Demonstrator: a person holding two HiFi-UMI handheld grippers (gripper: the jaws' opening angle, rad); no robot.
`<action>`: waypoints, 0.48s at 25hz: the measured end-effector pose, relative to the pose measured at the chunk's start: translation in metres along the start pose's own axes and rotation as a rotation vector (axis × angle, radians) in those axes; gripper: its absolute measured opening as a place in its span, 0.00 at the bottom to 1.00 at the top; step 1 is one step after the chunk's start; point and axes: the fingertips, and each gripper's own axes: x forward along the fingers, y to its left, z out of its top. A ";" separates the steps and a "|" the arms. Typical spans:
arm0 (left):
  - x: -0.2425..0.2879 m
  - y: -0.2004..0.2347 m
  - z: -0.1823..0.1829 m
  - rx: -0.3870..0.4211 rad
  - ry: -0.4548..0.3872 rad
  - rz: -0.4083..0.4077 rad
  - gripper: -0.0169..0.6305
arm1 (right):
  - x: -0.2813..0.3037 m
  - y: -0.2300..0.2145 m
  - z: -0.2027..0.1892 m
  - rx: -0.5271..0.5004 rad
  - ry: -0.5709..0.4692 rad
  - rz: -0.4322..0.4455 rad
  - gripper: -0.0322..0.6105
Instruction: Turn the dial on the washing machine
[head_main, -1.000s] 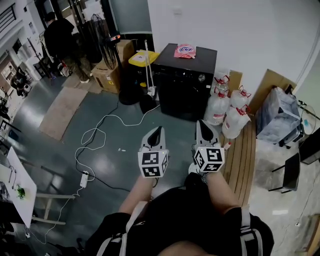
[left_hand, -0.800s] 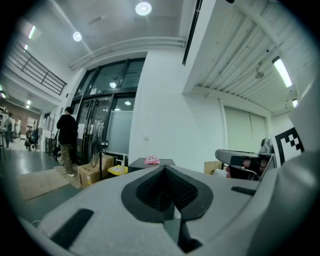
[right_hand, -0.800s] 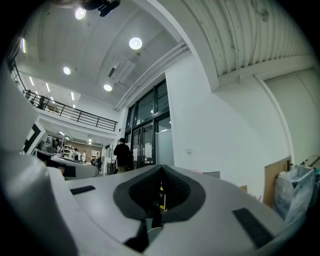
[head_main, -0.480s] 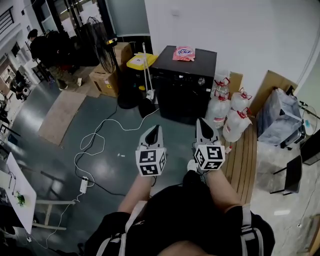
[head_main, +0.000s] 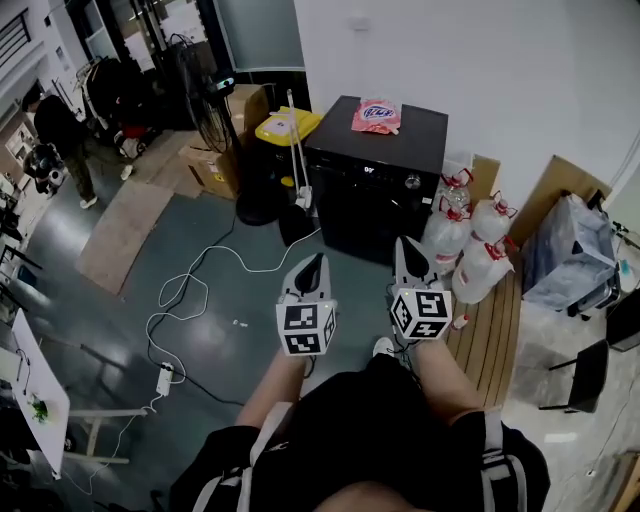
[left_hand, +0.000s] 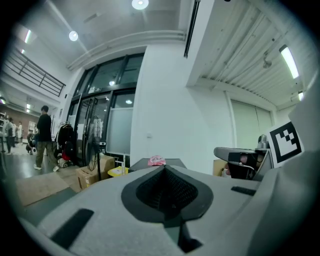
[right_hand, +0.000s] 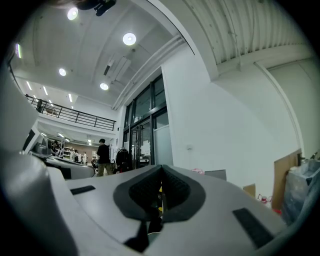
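Observation:
The black washing machine (head_main: 372, 185) stands against the white wall, well ahead of both grippers. Its round silver dial (head_main: 412, 182) sits at the right of the front panel. A pink bag (head_main: 377, 115) lies on its lid. My left gripper (head_main: 313, 266) and right gripper (head_main: 405, 250) are held side by side above the floor, both pointing at the machine, both shut with nothing in them. In the left gripper view the shut left gripper (left_hand: 165, 169) points at the machine's top with the pink bag (left_hand: 156, 160). The right gripper (right_hand: 160, 171) shows its jaws together too.
Water jugs (head_main: 470, 235) with red caps stand right of the machine on a wooden pallet (head_main: 487, 320). A yellow bin (head_main: 283, 125), a mop (head_main: 298, 160), a fan (head_main: 215, 100) and cardboard boxes (head_main: 215, 165) are to its left. A white cable (head_main: 200, 275) trails over the floor. A person (head_main: 60, 135) walks far left.
The view has shifted a little, so the machine sits slightly further right. The person in the background has walked to the left. Both grippers stay shut and in nearly the same place.

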 end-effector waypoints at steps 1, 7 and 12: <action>0.015 0.003 0.002 -0.004 0.003 0.005 0.02 | 0.014 -0.007 -0.001 0.000 0.004 0.005 0.06; 0.108 0.009 0.015 -0.031 0.030 0.018 0.02 | 0.088 -0.059 0.004 -0.001 0.021 0.015 0.06; 0.188 -0.005 0.020 -0.023 0.052 0.001 0.02 | 0.145 -0.121 -0.010 0.037 0.067 -0.008 0.06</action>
